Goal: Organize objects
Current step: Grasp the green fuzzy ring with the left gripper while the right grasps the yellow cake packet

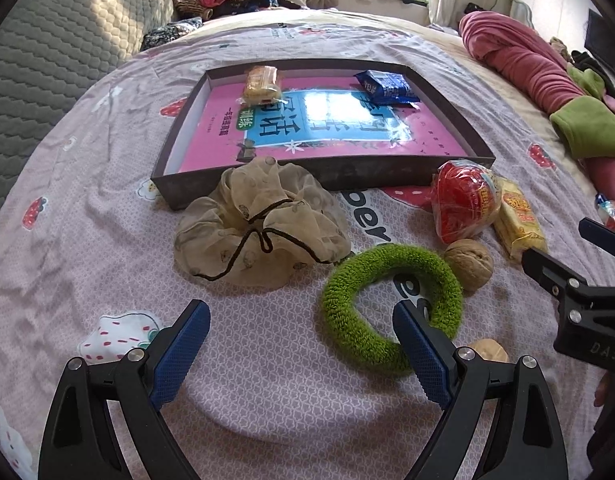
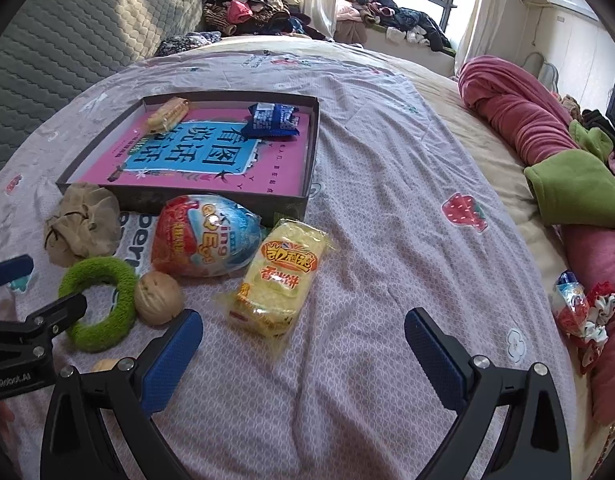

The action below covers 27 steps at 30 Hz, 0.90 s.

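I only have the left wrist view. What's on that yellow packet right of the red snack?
Observer: The yellow packet has an orange logo with Chinese characters across its front.
Operator: And the red snack itself?
Observer: The red snack is egg-shaped, and its other half is blue with yellow lettering.
Operator: Is the right tool holding anything?
Observer: No, the right tool is open over bare sheet, just short of the packet.

Two low wrist views facing forward, sharing box (image 1: 447,168), bedsheet (image 2: 387,184)
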Motion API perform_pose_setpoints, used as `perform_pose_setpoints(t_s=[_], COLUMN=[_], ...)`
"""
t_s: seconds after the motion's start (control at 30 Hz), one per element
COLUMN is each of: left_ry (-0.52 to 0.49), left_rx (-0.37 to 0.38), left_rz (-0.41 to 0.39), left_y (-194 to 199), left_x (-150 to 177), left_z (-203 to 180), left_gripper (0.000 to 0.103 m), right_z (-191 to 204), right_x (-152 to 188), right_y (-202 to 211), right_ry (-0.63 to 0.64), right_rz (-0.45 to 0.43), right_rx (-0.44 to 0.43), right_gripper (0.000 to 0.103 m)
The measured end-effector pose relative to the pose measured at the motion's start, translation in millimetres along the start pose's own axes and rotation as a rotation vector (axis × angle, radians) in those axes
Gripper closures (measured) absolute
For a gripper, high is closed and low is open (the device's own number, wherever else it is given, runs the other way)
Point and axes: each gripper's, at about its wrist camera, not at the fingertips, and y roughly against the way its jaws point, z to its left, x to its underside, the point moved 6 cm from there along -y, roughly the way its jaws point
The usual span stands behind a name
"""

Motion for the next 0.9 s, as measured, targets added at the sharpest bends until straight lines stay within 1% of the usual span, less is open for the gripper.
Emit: perform_pose_setpoints(t_s=[0.17,0.37,0.4,0.43,0.5,0.57,0.6,0.63,0.67,0.7,0.8,0.87,0.9], left_ry=[0.002,0.010,0.010,0.013,0.020,0.017,0.016,0.016,0.018,0.018,0.015,0.017,0.017], left_rx=[0.014,0.033,0.043,0.051,0.061,0.062,0.065,0.071,0.074,0.074,0.077,0.081,0.081], left_rz=[0.012,0.022,0.024,0.025,0.027,0.031,0.030,0.030,0.032,0.032,0.033,0.035,0.034], left_y=[-7.4,-11.4,-11.9,-12.0,-12.8,-13.0,-12.8,-12.8,-12.8,-12.6,-11.6,-11.7,-11.3], left_x=[1.2,3.2,3.6,3.6,3.1,2.9,2.9,2.9,3.0,2.9,2.8,3.0,3.1], left_z=[-3.2,-3.9,-4.5,-4.9,-5.1,-6.3,-6.7,-7.5,-8.1,-8.5,-8.8,-8.1,-8.0], left_gripper=[0.010,0.011,0.015,0.023,0.030,0.030,0.032,0.042,0.046,0.048,0.049,0.049,0.050], right_z=[-1.6,-1.6,-1.3,-1.3,-2.0,-3.0,-3.4,-3.7,-4.7,-5.2,-4.8,-3.8,-3.6], right_x=[-4.8,-6.1,-5.4,-5.3,-4.5,-4.7,-5.4,-6.8,-8.3,-9.1,-8.9,-6.6,-6.2], right_y=[-13.2,-26.7,-28.0,-28.5,-29.6,-31.7,-32.5,-33.3,-35.6,-39.2,-47.2,-50.2,-50.3], right_ry=[-0.012,-0.043,-0.045,-0.049,-0.059,-0.073,-0.085,-0.097,-0.115,-0.126,-0.127,-0.126,-0.125], right_rz=[0.020,0.048,0.052,0.050,0.051,0.056,0.060,0.063,0.072,0.091,0.116,0.125,0.121], right_rx=[0.015,-0.035,-0.041,-0.048,-0.064,-0.087,-0.103,-0.113,-0.121,-0.126,-0.121,-0.135,-0.138], right_gripper=[0.001,0.001,0.001,0.001,0.001,0.002,0.002,0.002,0.002,0.002,0.002,0.008,0.014])
